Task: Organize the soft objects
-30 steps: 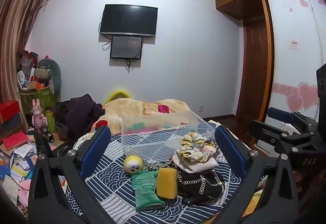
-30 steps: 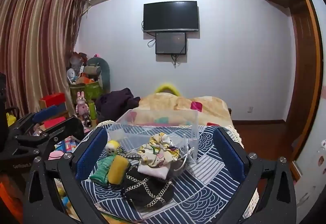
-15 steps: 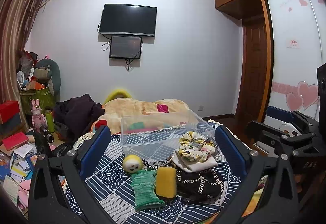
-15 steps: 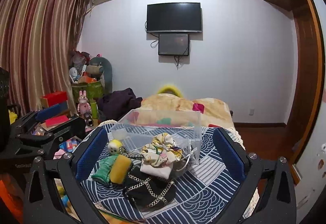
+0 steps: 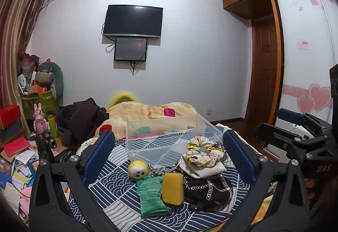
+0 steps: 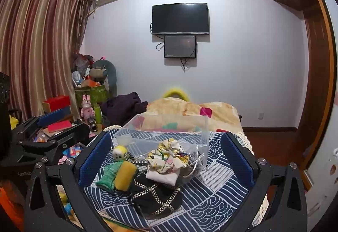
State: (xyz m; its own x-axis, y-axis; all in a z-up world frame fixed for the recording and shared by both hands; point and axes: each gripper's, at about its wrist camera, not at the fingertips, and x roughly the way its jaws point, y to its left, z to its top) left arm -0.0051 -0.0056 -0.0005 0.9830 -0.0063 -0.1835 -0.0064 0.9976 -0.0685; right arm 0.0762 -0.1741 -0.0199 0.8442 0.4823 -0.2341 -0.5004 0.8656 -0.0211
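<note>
Holding almost exactly as a second ago, left gripper and right gripper hover spread and empty, soft pile untouched: doll, sponge, scrunchie beside the clear bin.

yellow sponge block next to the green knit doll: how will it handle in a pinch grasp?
The yellow sponge looks porous, so it is probably light and will likely squash between the fingers. Its blocky shape shouldn't roll. It leans against the green knit doll, so lifting it may nudge the doll.

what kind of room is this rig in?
Most likely a home bedroom. A bed with a peach patterned blanket stands against the far wall, a black flat-screen TV hangs above it, and a wooden built-in wardrobe with heart-decorated sliding doors fills one side. Striped brown curtains cover the window side.
</note>
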